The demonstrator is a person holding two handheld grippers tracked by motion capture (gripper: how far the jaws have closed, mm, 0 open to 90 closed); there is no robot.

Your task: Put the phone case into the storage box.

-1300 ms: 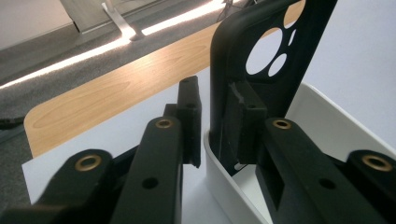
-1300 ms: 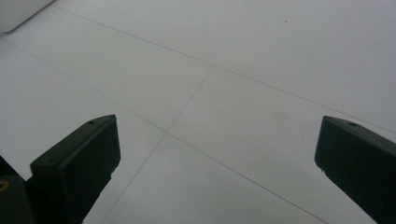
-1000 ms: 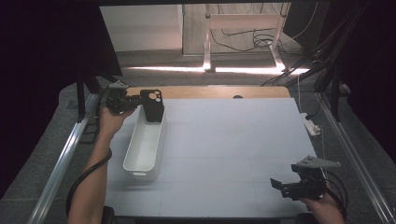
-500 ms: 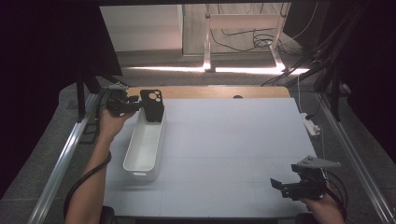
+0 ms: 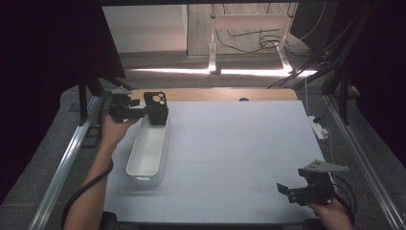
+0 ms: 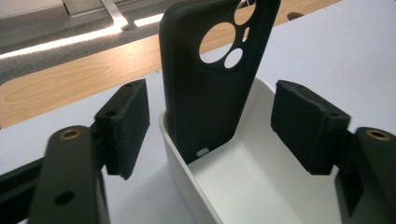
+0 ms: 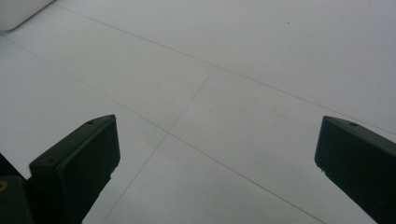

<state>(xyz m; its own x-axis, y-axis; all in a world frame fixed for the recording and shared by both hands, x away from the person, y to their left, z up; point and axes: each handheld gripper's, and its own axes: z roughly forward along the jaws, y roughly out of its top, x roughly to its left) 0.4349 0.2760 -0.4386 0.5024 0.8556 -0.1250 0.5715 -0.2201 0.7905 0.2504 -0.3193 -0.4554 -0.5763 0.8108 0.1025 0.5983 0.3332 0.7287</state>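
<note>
We see the phone case (image 6: 210, 79), black with round camera cutouts, standing upright at the far end of the white bin (image 5: 148, 153), its lower edge down inside and its back leaning on the end wall. The left gripper (image 5: 148, 112) sits at that same end, and its jaws have just been opening: the pads stand off either side of the case with a clear gap, so the case is released and stands free between them. The right gripper (image 5: 287, 190) hovers low over the near right corner of the table, well apart from the bin, jaws spread wide with nothing between them.

The bin lies lengthwise on a pale grey mat (image 5: 239, 153) marked with faint grid lines; a strip of wooden tabletop (image 5: 215, 94) shows beyond its far edge. Past the table we see a lit floor, desk legs and loose cables, with dark room to both sides.

The left gripper view gives us the gaps beside the case and the small slot near its bottom edge, which the high view is too far off to show. The right gripper view shows bare mat and a corner of the bin.

Against the earlier frames, the case and bin have kept their places
</note>
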